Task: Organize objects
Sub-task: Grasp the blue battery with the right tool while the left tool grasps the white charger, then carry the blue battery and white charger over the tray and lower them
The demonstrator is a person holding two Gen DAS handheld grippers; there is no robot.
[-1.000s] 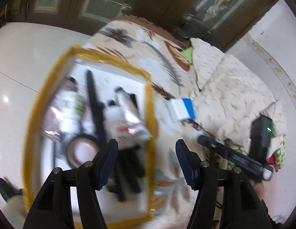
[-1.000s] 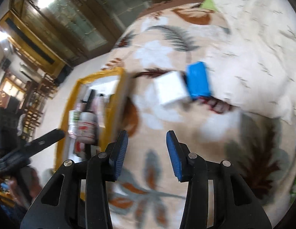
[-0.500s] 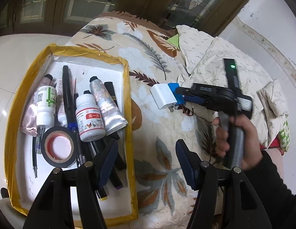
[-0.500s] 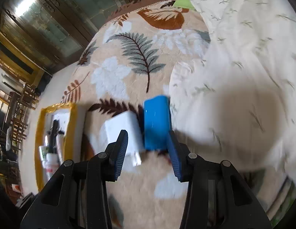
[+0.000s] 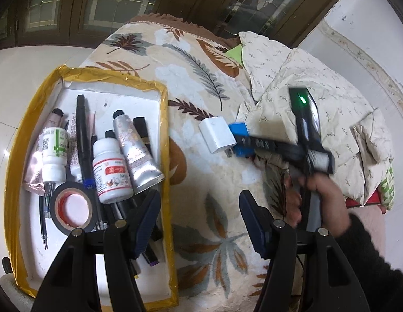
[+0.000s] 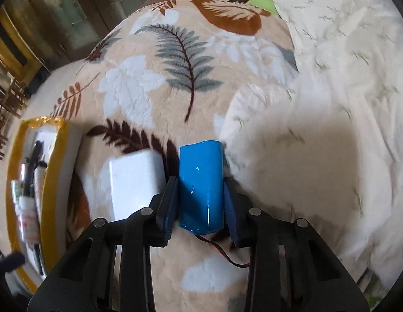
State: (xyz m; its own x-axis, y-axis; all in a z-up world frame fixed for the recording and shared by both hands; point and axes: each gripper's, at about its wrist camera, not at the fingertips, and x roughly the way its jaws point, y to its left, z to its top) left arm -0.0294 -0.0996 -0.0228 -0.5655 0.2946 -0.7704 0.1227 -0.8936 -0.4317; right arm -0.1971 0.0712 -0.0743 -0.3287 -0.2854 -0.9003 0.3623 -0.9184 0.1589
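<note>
The right gripper (image 6: pixel 200 199) had just been closing its jaws, and the blue battery (image 6: pixel 201 187) stood between them, both pads lying against its sides, so it pinched the battery. A thin red-and-black wire (image 6: pixel 227 257) trailed from the battery's near end. The battery lay on the leaf-print blanket (image 6: pixel 159 83), touching or just beside the white charger (image 6: pixel 133 184) on its left, and at the edge of the cream quilt (image 6: pixel 331 104) on its right.

In the left wrist view the same battery (image 5: pixel 240 140) sat right of the charger (image 5: pixel 217 134), with the right gripper (image 5: pixel 244 140) reaching onto it and a hand (image 5: pixel 318 195) in a dark sleeve gripping the handle.

The left gripper (image 5: pixel 198 218) hovered with its jaws spread and nothing between them, over the blanket just right of the tray (image 5: pixel 165 156).

The yellow-rimmed tray lay left of the charger, well apart from the battery. Inside it were a roll of black tape (image 5: pixel 71 208), a white bottle (image 5: pixel 111 174) with a red label, a silver tube (image 5: pixel 136 150), a smaller bottle (image 5: pixel 54 153) with a green mark, a pink tube (image 5: pixel 35 176) and several pens (image 5: pixel 81 135), all crowded together.
</note>
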